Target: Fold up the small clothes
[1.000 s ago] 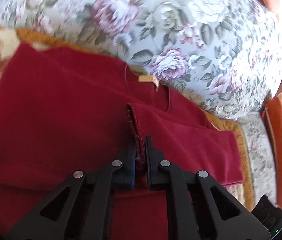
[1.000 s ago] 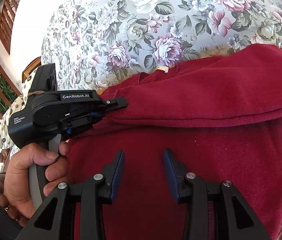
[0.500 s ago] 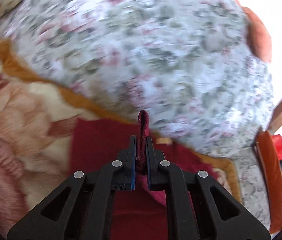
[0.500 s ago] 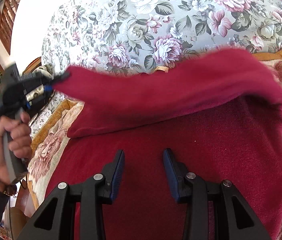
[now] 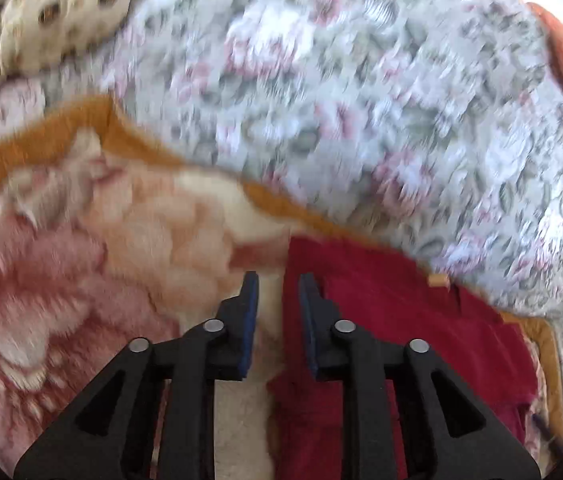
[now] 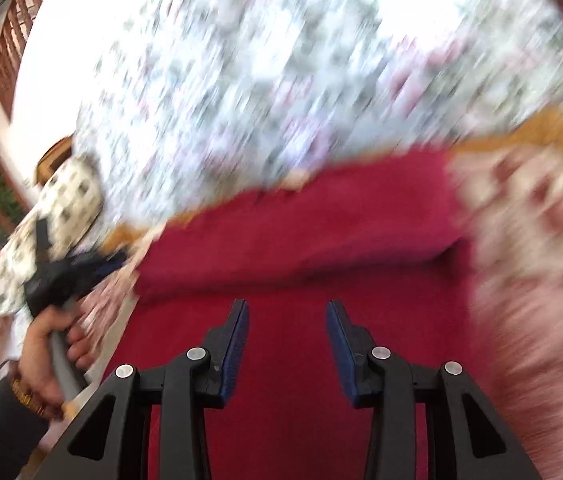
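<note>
My left gripper [image 5: 275, 300] has its fingers apart with nothing between them; through the gap I see pale blanket. Its tips sit at the left edge of the red garment [image 5: 381, 320], which spreads from my 12 o'clock round to about 4 o'clock. A small tan label [image 5: 437, 280] shows at the garment's far edge, near 2 o'clock. The plush blanket [image 5: 101, 260], pink and cream with an orange border, fills the ground from 8 to 11 o'clock. Beyond it lies the floral bedsheet [image 5: 361, 100], blurred, and far off at 10 o'clock a spotted cream pillow [image 5: 53, 16].

My right gripper [image 6: 287, 312] is also spread wide, holding nothing, and hovers over the flat lower part of the red garment [image 6: 301, 240]. Just ahead, at 12 o'clock, a thick folded band of the same cloth lies across it. At 9 o'clock I see my left hand [image 6: 45, 360] gripping the other tool's handle, beside the garment's left edge. The plush blanket [image 6: 529, 240] shows at 2 to 4 o'clock, and farther on the floral bedsheet [image 6: 281, 60], heavily smeared.
</note>
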Tool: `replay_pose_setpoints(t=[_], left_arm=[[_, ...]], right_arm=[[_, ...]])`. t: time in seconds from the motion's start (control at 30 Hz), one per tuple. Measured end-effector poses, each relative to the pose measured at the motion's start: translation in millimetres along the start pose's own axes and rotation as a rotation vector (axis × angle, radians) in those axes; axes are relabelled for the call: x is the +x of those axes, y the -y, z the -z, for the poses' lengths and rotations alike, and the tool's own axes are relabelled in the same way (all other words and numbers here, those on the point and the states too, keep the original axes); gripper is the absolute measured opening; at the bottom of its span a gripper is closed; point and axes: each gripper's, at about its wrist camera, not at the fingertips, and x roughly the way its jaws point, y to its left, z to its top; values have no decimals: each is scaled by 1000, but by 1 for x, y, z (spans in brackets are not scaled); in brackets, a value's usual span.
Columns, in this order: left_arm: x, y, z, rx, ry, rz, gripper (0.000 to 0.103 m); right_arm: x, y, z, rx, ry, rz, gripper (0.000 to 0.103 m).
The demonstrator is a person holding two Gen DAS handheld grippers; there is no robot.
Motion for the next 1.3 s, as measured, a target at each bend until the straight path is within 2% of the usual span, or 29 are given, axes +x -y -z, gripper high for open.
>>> replay_pose_setpoints(t=[0.07, 0.13, 0.17, 0.2, 0.27, 0.33, 0.43, 0.5, 0.6, 0.63, 0.73, 0.77, 0.83, 0.93, 0.97, 1.1, 1.23, 1.3], left_arm=[[9, 17, -2, 44, -36, 75, 23], [27, 36, 2, 83, -101, 122, 23], [35, 42, 4, 96, -132, 126, 23], [42, 46, 6, 106, -159, 124, 23], [59, 50, 13, 115, -220, 105, 23], [70, 48, 20, 113, -264, 95, 24], [64, 47, 26, 139, -245, 97, 24], [57, 43, 32, 154, -231, 94, 24], [48, 30, 42, 129, -184, 128, 24], [48, 29, 41, 115, -176, 136, 24], [47, 29, 43, 104, -156, 133, 24], [47, 31, 43, 114, -152, 125, 24], [47, 32, 44, 120, -148, 118, 24], [47, 29, 44, 105, -143, 135, 24], [48, 28, 45, 100, -143, 141, 24], [48, 27, 45, 91, -139, 147, 24], [48, 27, 45, 92, -138, 148, 24], [48, 27, 45, 93, -138, 147, 24]], right_arm=[[-11, 4, -23, -5, 67, 46, 38], [-3, 3, -45, -17, 67, 31, 38], [9, 0, -54, -47, 32, 15, 38], [27, 0, -60, -96, -25, 38, 37], [48, 10, -59, -145, -88, 132, 37], [67, 36, -48, -147, -178, 175, 34], [60, 56, -39, -135, -164, 86, 33], [60, 60, -40, -125, -173, 59, 34], [61, 60, -52, -126, -224, 33, 34], [57, 55, -59, -133, -216, 35, 34], [46, 45, -82, -144, -85, 115, 34], [48, 46, -87, -128, -80, 110, 34], [71, 49, -94, -122, -153, 105, 34], [112, 53, -78, -203, -316, 208, 34], [107, 52, -76, -215, -272, 204, 34], [107, 50, -87, -133, -324, 226, 34], [112, 39, -116, -140, -282, 279, 35], [128, 42, -121, -121, -317, 298, 35]])
